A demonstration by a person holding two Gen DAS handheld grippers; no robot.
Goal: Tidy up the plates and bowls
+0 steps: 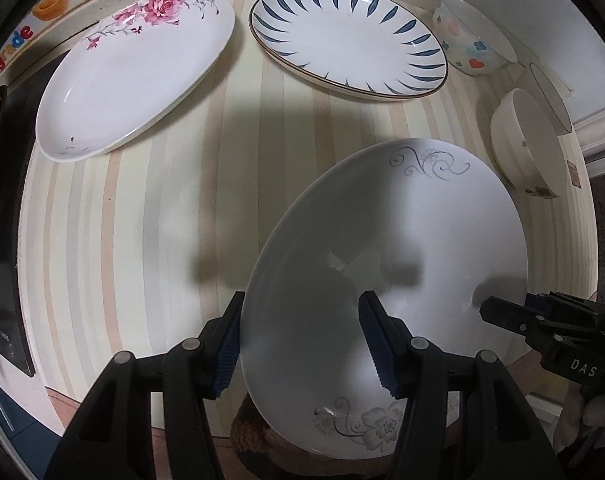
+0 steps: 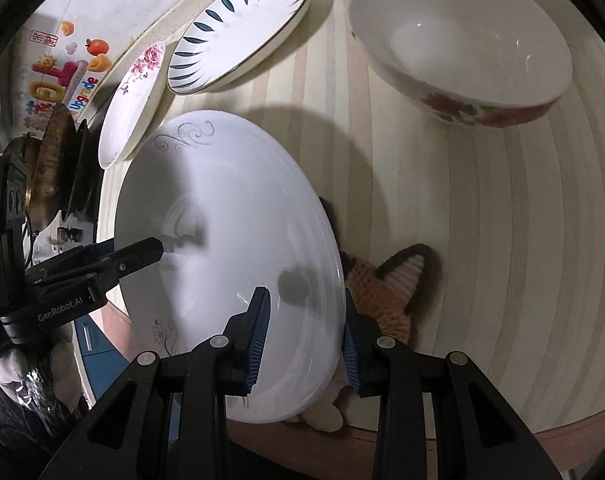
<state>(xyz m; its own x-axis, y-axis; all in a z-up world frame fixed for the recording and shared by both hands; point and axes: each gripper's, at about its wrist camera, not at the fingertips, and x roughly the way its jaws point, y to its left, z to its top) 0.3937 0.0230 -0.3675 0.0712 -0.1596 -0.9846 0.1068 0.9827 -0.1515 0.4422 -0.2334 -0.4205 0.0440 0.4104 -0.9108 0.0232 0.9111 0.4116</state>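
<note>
A white plate with grey flower scrolls point(image 1: 386, 264) sits near the table's front edge, partly on a knitted coaster; it also shows in the right wrist view point(image 2: 222, 240). My left gripper point(image 1: 302, 346) is open, its fingers straddling the plate's left rim. My right gripper point(image 2: 304, 342) is open, its fingers straddling the plate's right rim; it appears at the right in the left wrist view point(image 1: 514, 316). A rose plate point(image 1: 134, 76) and a blue-leaf plate point(image 1: 348, 38) lie at the back.
A heart-patterned bowl point(image 1: 470, 36), a blue-rimmed bowl point(image 1: 550, 96) and a red-flower bowl point(image 1: 530, 148), also in the right wrist view point(image 2: 458, 44), stand at the right. A striped cloth point(image 1: 142, 220) covers the table. A brown knitted coaster point(image 2: 386, 280) lies under the plate. A stove point(image 2: 58, 160) stands left.
</note>
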